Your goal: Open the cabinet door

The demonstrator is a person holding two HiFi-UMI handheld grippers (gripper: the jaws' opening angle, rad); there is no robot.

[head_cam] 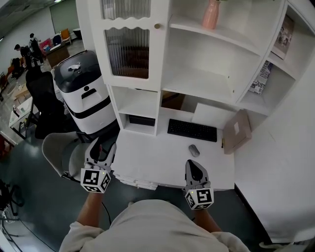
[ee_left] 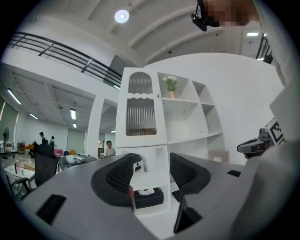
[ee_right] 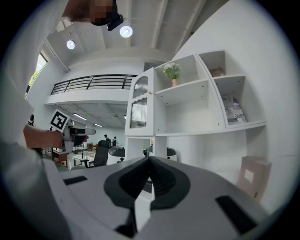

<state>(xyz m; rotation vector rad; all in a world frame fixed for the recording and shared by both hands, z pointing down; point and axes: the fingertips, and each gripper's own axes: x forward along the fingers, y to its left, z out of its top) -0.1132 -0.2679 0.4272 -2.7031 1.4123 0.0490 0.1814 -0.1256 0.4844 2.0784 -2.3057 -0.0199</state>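
Bright, even indoor light. Round ceiling lamps (ee_left: 121, 16) glare in the upper left of both gripper views, which bend strongly and go black at the corners; their close foreground is soft. The head view is sharp, with faint shadows inside the cabinet (head_cam: 197, 83).

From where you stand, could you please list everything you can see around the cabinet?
cabinet door: one, white with ribbed glass, upper left of shelf unit
knob: one, brass, door's right edge
vase: one, pink, top shelf
magazine: one, black-and-white, right shelf
keyboard: one, black, on desk
mouse: one, grey, before the keyboard
cardboard box: one, brown, desk's right end
machine: one, white and black, left of shelf unit
office chair: one, black, left of the machine
left gripper: one, grey, jaws open, empty
right gripper: one, grey, jaws shut
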